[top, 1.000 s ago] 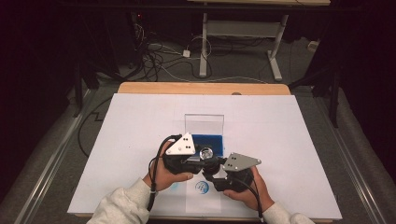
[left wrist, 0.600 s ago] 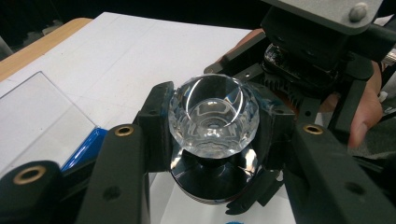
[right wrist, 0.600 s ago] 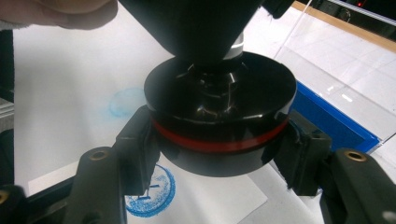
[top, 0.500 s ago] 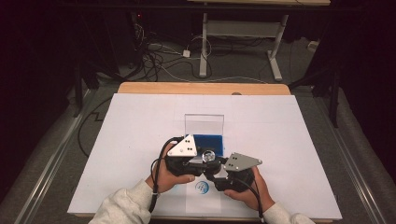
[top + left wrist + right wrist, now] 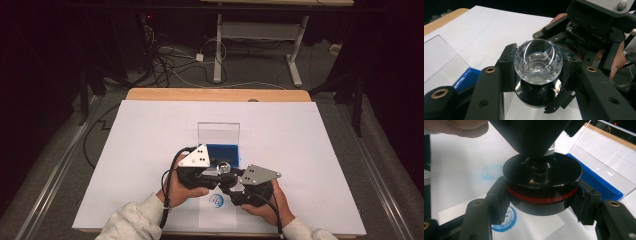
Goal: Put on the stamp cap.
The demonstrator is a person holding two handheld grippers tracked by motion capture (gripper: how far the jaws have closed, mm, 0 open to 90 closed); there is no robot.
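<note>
My left hand-held gripper (image 5: 537, 82) clamps the crystal knob (image 5: 538, 65); my right hand-held gripper (image 5: 541, 205) clamps the black base (image 5: 541, 187). I should keep both axes aligned while separating them.

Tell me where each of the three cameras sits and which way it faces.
High view: above the person's side, looking forward and down at the white table; both forearms enter from the bottom.
Left gripper view: rides the left gripper, looking along its jaws at the faceted clear glass knob.
Right gripper view: rides the right gripper, whose jaws clamp the black round base with a red ring.
Shared: the blue tray.
</note>
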